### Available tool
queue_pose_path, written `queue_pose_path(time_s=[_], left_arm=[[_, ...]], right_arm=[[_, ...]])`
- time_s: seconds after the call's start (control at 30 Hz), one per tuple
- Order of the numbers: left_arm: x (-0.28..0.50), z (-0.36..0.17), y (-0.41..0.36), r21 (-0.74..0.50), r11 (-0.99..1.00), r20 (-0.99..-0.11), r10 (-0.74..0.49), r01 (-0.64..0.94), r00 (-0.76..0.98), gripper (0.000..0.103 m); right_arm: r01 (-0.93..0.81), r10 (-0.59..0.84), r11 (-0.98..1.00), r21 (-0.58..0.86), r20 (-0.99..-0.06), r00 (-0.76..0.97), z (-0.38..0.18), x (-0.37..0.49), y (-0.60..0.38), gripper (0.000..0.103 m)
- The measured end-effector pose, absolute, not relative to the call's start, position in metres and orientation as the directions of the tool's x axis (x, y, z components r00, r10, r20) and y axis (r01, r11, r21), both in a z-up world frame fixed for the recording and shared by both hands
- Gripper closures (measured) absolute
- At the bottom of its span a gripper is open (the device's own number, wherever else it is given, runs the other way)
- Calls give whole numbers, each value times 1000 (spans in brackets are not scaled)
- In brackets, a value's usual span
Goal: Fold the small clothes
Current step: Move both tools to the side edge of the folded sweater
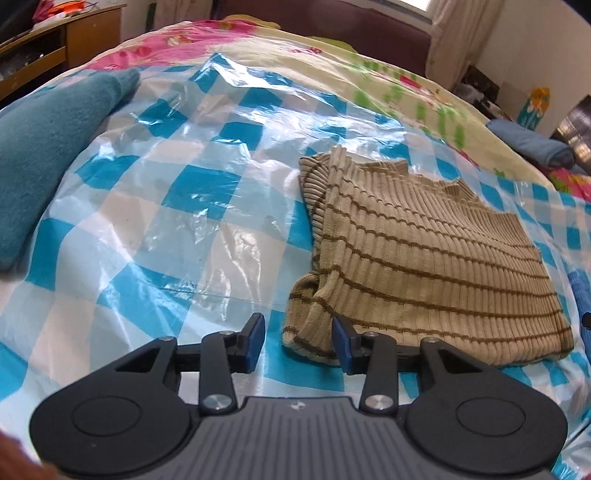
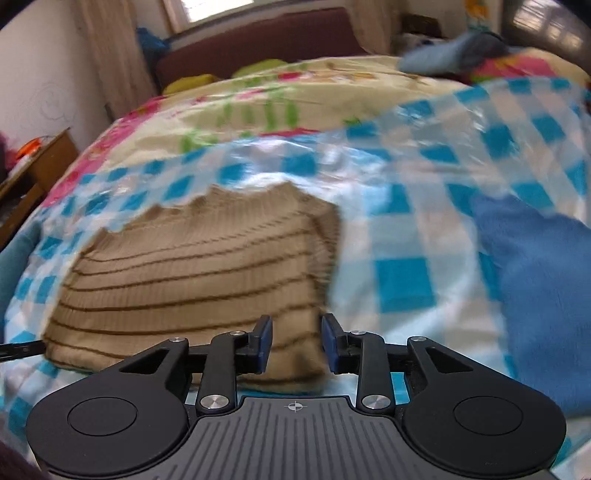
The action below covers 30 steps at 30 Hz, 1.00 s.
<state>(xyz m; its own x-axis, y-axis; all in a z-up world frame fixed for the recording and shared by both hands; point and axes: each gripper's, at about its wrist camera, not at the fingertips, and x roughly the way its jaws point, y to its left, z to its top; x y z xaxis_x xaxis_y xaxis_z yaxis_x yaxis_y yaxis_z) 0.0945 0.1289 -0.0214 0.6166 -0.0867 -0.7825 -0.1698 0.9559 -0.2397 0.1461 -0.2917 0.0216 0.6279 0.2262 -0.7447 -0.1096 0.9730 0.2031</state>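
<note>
folding on the bed: both claws parted at the near edge of a striped knit

hovering closest in the left wrist view, the left claw (image 1: 298, 341) is seen with its blue pads apart; the near left corner of the striped knit top (image 1: 424, 258) lies between them, but no pad is seen pressing on it. in the right wrist view the right claw (image 2: 296, 341) is likewise parted, with the near right corner of the same striped knit top (image 2: 192, 273) below the gap and nothing clamped; that view is blurred, so contact cannot be told.

the top, tan with thin brown stripes and ribbed, is laid folded into a rough rectangle on a blue and white checked plastic sheet (image 1: 166, 206), which is spread, wrinkled and shiny, over the bed. a sleeve or folded edge is bunched at the top's near left corner.

a teal cloth (image 1: 48, 147) is seen lying at the left edge of the sheet, well apart from the top. a blue cloth (image 2: 539, 302) lies to the right of the top in the right wrist view, apart from it.

beyond the sheet a floral bedspread (image 1: 388, 74) in cream, pink and green is shown. a rolled blue garment (image 1: 532, 144) rests near the bed's far right side. farther back a dark red headboard (image 2: 258, 44) and a wooden cabinet (image 1: 85, 33) are made out.
</note>
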Motion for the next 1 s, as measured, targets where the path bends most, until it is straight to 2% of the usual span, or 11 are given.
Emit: queue_pose_path(time_s=[0.2,0.43,0.83,1.0], left_arm=[[93,-38,130,-294,935,-782,-115,-199,613,58],[92,-42,131,-365,910,-748,-163,-195,643,58],[87,-49,135,-403,901,-711,-197,-162,675,58],[86,-50,136,-410,898,-704,-201,-159,681,58]], right_arm=[[-240,361,932,272,-754,549,26,171,-227,73],[-380,449,879,290,-772,449,27,214,-119,67],[-436,403,870,229,-840,364,-4,264,10,60],[-449,377,871,201,-858,348,-14,269,35,48]])
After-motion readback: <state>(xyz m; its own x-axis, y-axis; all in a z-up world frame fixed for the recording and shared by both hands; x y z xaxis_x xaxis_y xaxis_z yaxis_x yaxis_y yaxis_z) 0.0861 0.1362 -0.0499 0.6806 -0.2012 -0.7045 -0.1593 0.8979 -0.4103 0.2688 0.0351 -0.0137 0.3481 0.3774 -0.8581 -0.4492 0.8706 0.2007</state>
